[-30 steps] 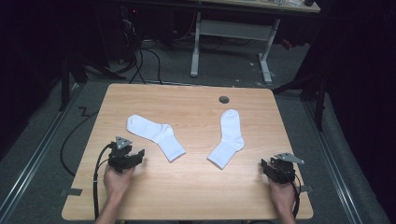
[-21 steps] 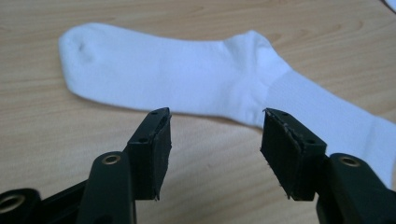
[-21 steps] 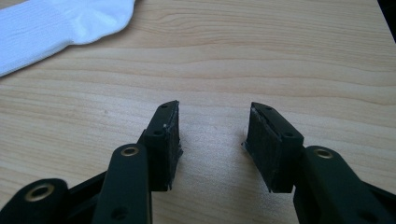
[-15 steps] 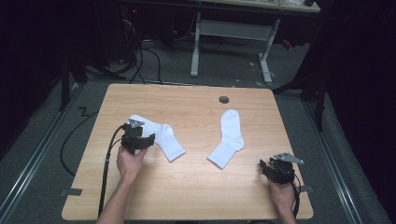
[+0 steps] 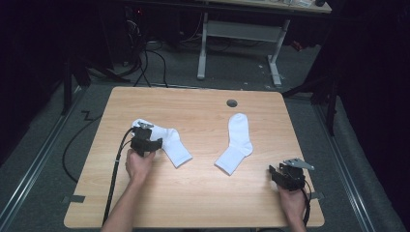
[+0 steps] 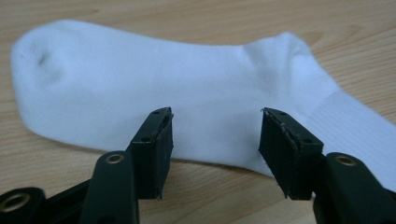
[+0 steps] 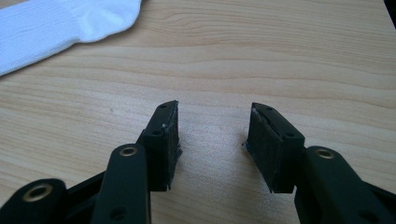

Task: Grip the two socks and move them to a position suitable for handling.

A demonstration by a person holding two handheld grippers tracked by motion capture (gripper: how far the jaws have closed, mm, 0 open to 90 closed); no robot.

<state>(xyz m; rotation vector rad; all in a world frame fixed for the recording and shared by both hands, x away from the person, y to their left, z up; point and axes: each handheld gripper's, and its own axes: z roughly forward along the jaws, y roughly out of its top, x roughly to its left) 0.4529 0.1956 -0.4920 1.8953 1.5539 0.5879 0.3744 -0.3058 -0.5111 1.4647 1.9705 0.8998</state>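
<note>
Two white socks lie flat on the wooden table [image 5: 203, 193]. The left sock [image 5: 174, 145] runs slantwise, and my left gripper [image 5: 145, 131] is over its toe end. In the left gripper view this sock [image 6: 187, 79] stretches across just beyond the open gripper [image 6: 215, 126], whose tips reach its near edge without pinching it. The right sock [image 5: 238, 142] lies near the middle right. My right gripper [image 5: 280, 170] rests near the front right corner, apart from that sock. Its jaws have just been opening; in the right gripper view the gripper [image 7: 212, 119] has bare wood between them, and the sock [image 7: 56, 23] sits far off at the upper left.
A round cable hole [image 5: 232, 103] sits near the table's far edge. A black cable [image 5: 113, 183] trails from the left gripper toward the front edge. Beyond the table stand a white desk frame [image 5: 203, 48] and floor cables [image 5: 145, 53].
My left hand has carried its gripper away from the front edge and rightward, up to the left sock's toe end. The right hand has stayed in place.
</note>
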